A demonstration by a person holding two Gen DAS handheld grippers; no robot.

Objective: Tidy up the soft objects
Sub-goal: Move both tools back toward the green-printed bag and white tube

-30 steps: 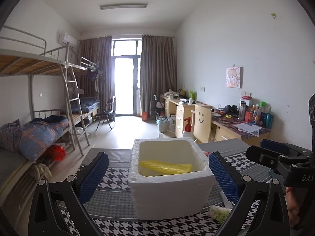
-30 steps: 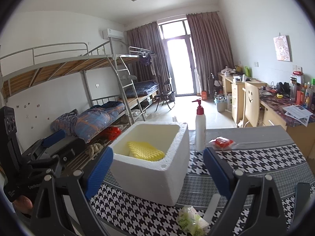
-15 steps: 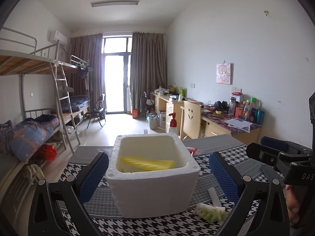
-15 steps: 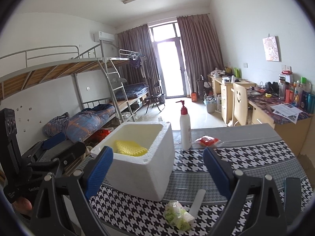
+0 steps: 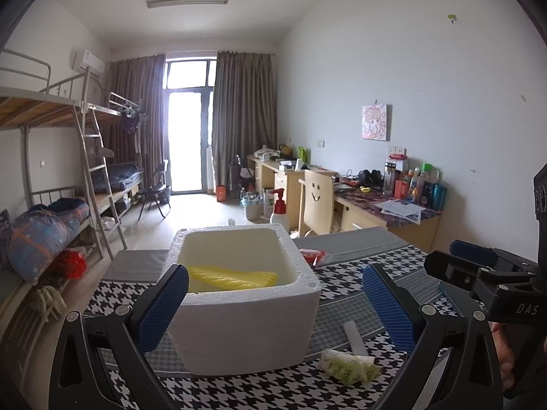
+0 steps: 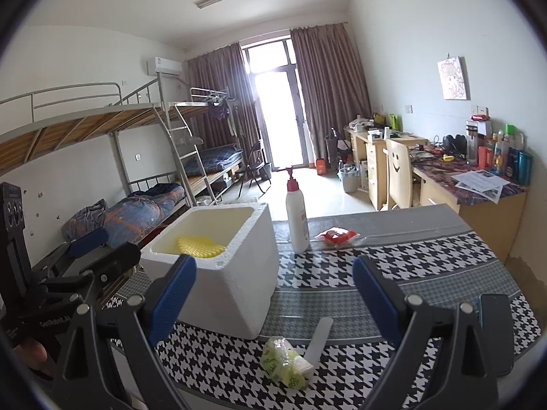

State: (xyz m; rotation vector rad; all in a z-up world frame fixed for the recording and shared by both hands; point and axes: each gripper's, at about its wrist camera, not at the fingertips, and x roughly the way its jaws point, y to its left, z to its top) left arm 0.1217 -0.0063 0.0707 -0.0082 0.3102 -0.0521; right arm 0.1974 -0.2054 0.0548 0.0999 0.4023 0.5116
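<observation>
Your left gripper [image 5: 273, 302] and right gripper [image 6: 275, 292] both spread wide and empty, yellow sponge [image 5: 236, 277] in white box [image 5: 246, 328], whole bottle [image 6: 296, 217] only from your right camera, mostly hidden from your left

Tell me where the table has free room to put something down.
Free cloth lies right of the foam box, between the red packet and the green packet. It is crowded beside the white strip.
</observation>
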